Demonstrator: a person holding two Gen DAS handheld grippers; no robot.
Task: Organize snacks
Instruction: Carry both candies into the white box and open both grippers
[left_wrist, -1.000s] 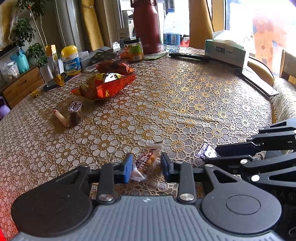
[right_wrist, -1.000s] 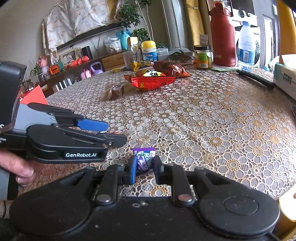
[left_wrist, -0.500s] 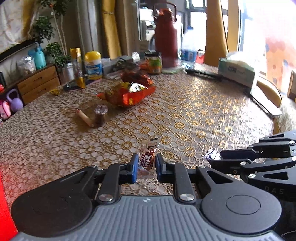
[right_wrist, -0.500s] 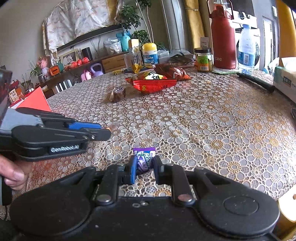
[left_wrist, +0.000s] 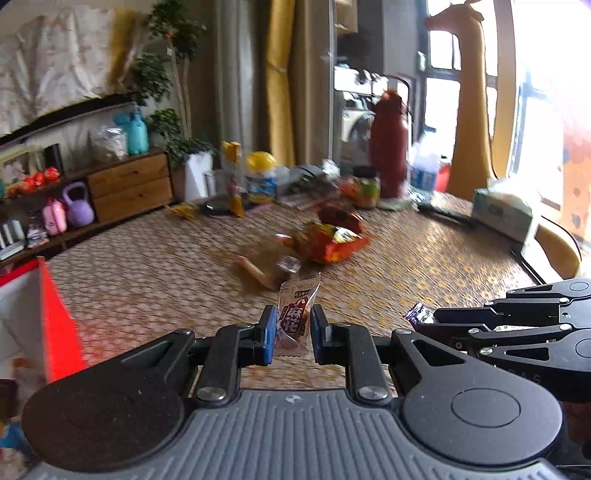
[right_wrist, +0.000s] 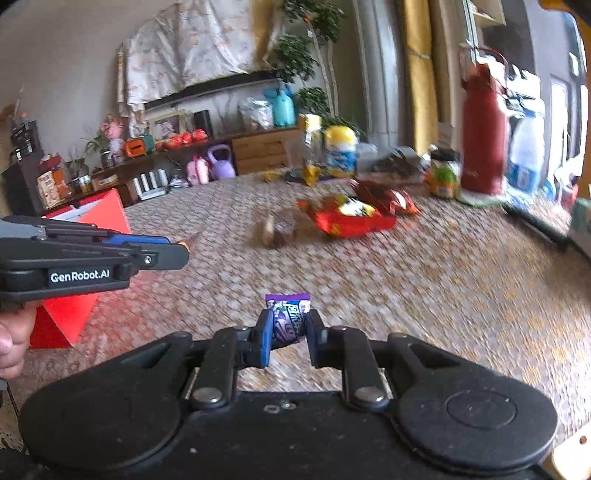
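Note:
My left gripper (left_wrist: 293, 332) is shut on a small clear snack packet with red print (left_wrist: 297, 314) and holds it above the table. My right gripper (right_wrist: 289, 332) is shut on a small purple candy packet (right_wrist: 288, 317), also lifted; that packet shows in the left wrist view (left_wrist: 417, 315) too. The left gripper appears at the left of the right wrist view (right_wrist: 110, 254). On the table further off lie an orange-red chip bag (left_wrist: 328, 243), a dark red bag (right_wrist: 384, 195), a sausage stick (left_wrist: 255, 273) and a small brown wrapped snack (right_wrist: 284, 229).
A red and white box (right_wrist: 88, 258) stands at the left table edge, also in the left wrist view (left_wrist: 40, 317). At the back stand a red flask (left_wrist: 388, 147), water bottle (right_wrist: 524, 151), jar (right_wrist: 443, 177), yellow-lidded tub (left_wrist: 260, 177) and tissue box (left_wrist: 502, 210).
Both grippers have lifted their packets off the table and swung left. The left gripper closed on the clear packet. The red box has come into view.

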